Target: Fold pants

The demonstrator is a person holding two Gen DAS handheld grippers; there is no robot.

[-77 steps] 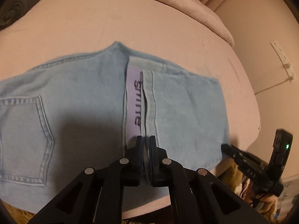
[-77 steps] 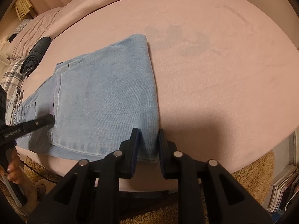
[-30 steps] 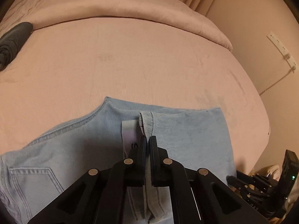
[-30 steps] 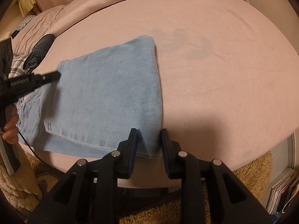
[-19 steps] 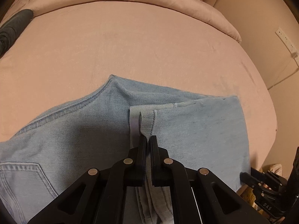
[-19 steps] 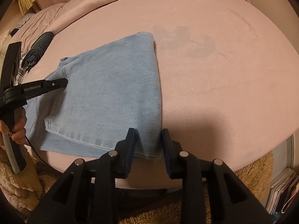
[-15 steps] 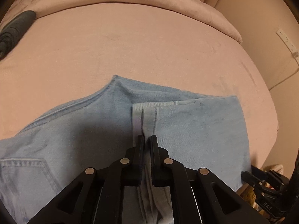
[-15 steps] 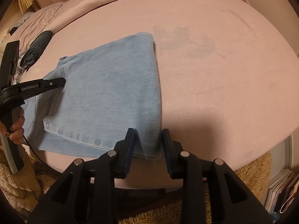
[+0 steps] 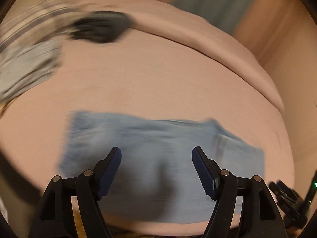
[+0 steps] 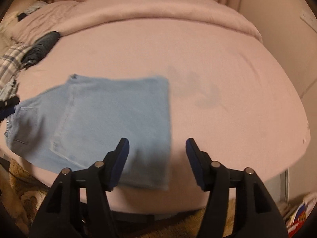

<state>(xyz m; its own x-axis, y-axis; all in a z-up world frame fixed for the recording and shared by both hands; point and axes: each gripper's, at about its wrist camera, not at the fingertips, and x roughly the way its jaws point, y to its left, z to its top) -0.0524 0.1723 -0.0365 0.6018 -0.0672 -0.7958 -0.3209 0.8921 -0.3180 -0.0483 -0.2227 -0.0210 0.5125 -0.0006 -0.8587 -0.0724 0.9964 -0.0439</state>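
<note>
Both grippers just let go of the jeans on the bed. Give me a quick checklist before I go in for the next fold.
1. Left gripper free of cloth: ok, jaws opening, nothing between the fingers.
2. Right gripper free: ok, jaws opening, above the jeans' right edge.
3. Jeans lying flat on the bed: ok, folded once.
4. Edges aligned: not ok, the pocket layer sticks out on the left.
5. Room to fold: ok, dark bundle lies well apart.
6. Left wrist view sharp: not ok, blurred.

A: how do the pants [image 10: 111, 117] look?
B: light blue denim, folded into a flat rectangle near the front edge of the pink bed [image 10: 218, 63], back pocket showing left.
</note>
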